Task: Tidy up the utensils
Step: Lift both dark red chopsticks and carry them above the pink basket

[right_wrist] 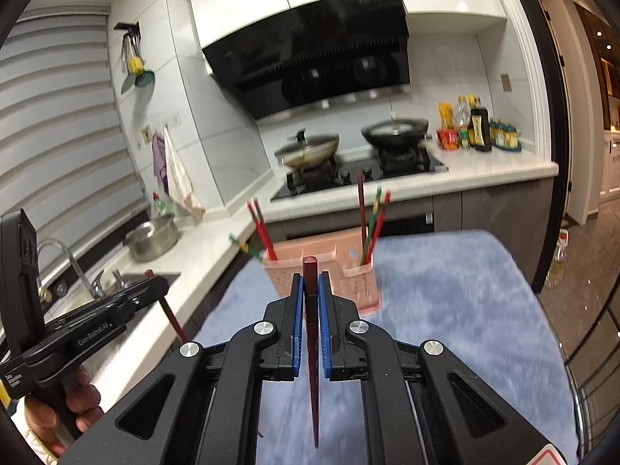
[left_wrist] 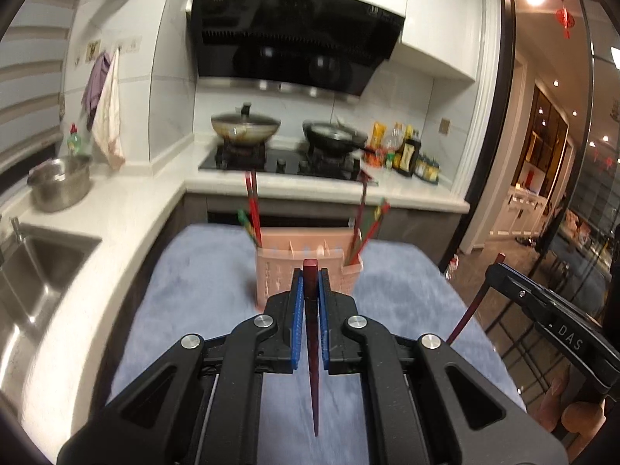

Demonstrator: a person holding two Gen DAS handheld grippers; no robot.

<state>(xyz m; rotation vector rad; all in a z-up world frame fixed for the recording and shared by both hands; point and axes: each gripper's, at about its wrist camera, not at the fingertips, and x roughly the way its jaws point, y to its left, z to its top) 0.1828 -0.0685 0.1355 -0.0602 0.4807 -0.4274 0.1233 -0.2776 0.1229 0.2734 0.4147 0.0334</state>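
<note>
At the lower centre of the left wrist view, the left hand-held gripper is pinching a dark red chopstick between its blue pads; the thick end stands just above the fingertips and the thin end points down toward the bottom edge of the frame. At the lower centre of the right wrist view, the right hand-held gripper is likewise clamped on a second dark red chopstick, thick end up. Above each gripper, at mid-frame, a pink utensil basket stands on the blue-grey cloth that covers the tabletop. Red and green chopsticks stand tilted at its left end; more chopsticks lean in the small compartment at its right end. At the right edge of the left wrist view the right gripper appears again with its chopstick hanging below. At the lower left of the right wrist view a hand grips the left gripper's handle. Farther up: a lidded wok and a black pan on the stove, a range hood, a steel pot and a sink at left.
</note>
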